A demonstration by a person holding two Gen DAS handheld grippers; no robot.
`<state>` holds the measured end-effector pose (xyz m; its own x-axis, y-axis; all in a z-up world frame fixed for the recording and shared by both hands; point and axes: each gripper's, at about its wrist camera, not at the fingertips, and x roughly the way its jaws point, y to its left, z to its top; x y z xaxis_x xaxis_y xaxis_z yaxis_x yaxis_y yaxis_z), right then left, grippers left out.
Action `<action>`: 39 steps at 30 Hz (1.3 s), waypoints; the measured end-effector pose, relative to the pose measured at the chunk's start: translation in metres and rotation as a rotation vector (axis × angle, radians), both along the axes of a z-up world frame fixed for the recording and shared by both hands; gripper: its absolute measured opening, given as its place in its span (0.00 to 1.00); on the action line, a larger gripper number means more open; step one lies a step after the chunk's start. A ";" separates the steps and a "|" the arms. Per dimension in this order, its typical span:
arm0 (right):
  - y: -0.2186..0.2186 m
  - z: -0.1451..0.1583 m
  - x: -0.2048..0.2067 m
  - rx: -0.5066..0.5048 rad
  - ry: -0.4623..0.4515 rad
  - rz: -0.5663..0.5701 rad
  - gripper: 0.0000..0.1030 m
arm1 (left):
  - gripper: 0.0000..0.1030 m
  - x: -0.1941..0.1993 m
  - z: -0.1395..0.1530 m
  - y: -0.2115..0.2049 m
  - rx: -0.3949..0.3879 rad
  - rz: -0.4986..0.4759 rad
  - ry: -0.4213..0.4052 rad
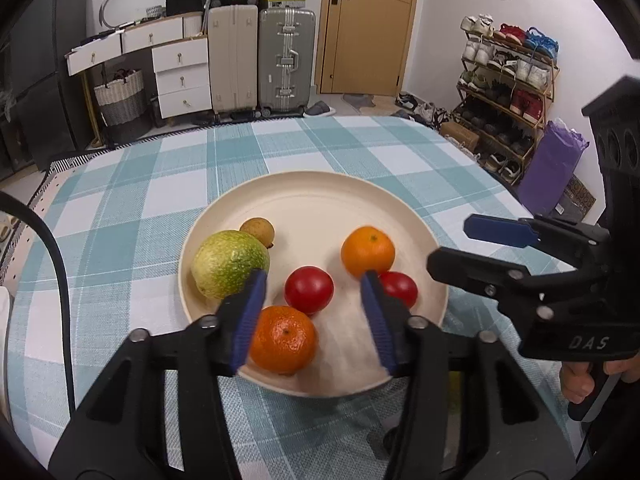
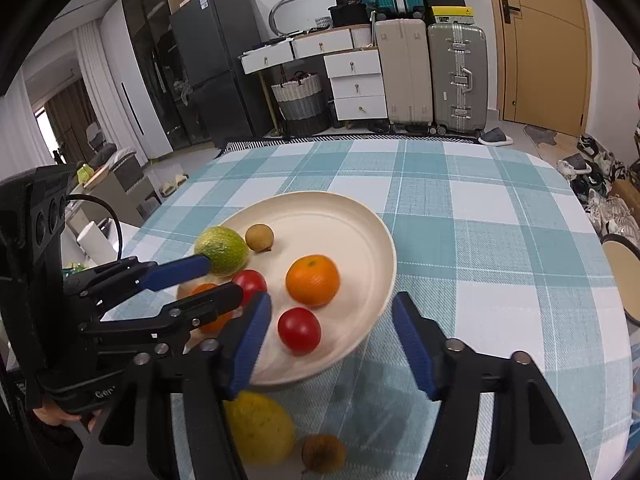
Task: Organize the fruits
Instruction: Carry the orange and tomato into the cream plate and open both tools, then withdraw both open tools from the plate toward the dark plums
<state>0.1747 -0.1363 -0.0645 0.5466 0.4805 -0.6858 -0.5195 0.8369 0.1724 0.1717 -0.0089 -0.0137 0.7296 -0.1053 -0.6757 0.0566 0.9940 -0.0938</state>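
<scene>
A cream plate [image 1: 320, 192] [image 2: 360, 224] on the checked tablecloth holds a green citrus [image 1: 229, 264] [image 2: 222, 251], a small brown longan [image 1: 258, 231] [image 2: 259, 237], two oranges [image 1: 367, 251] [image 1: 283, 339] [image 2: 312, 280] and two red tomatoes [image 1: 309, 290] [image 1: 399, 289] [image 2: 299, 330] [image 2: 251, 283]. My left gripper [image 1: 314, 304] [image 2: 218, 280] is open and empty above the plate's near side. My right gripper [image 2: 330, 336] [image 1: 456, 244] is open and empty at the plate's right edge. A yellow fruit [image 2: 260, 426] and a small brown fruit [image 2: 323, 453] lie on the cloth outside the plate.
The table [image 1: 160, 184] with the blue and white cloth ends at the far edge near suitcases [image 1: 286, 60], drawers [image 1: 180, 76] and a shoe rack [image 1: 508, 92]. Another round dish [image 2: 622, 268] sits at the table's right edge.
</scene>
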 end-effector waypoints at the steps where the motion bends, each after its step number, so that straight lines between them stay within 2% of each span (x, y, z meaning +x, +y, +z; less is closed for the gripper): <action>1: -0.004 0.002 -0.004 0.006 -0.002 -0.004 0.77 | 0.58 -0.004 0.003 0.000 -0.003 0.001 -0.007; 3: -0.011 0.005 -0.011 0.018 -0.011 -0.007 0.86 | 0.72 -0.013 0.008 0.001 -0.012 0.001 -0.021; 5: -0.016 0.008 -0.018 0.030 -0.026 -0.013 0.91 | 0.81 -0.022 0.013 0.001 -0.014 0.011 -0.041; 7: -0.021 0.008 -0.025 0.036 -0.044 -0.028 1.00 | 0.82 -0.033 0.018 0.002 -0.004 0.030 -0.062; 12: -0.027 0.003 -0.040 0.038 -0.054 -0.027 1.00 | 0.99 -0.060 0.028 0.004 -0.010 0.045 -0.102; 25: -0.031 0.000 -0.074 0.014 -0.060 -0.005 1.00 | 0.99 -0.111 0.034 0.006 -0.012 0.034 -0.113; 34: -0.030 -0.001 -0.084 -0.041 -0.069 -0.019 1.00 | 0.99 -0.124 0.022 -0.004 -0.001 0.017 -0.097; 39: -0.030 -0.006 -0.086 -0.046 -0.045 -0.033 1.00 | 0.99 -0.128 0.019 -0.008 0.017 0.001 -0.096</action>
<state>0.0884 -0.1664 -0.0703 0.5927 0.4304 -0.6808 -0.4977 0.8603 0.1106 0.0436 -0.0166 0.0053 0.7913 -0.0935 -0.6043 0.0631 0.9955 -0.0714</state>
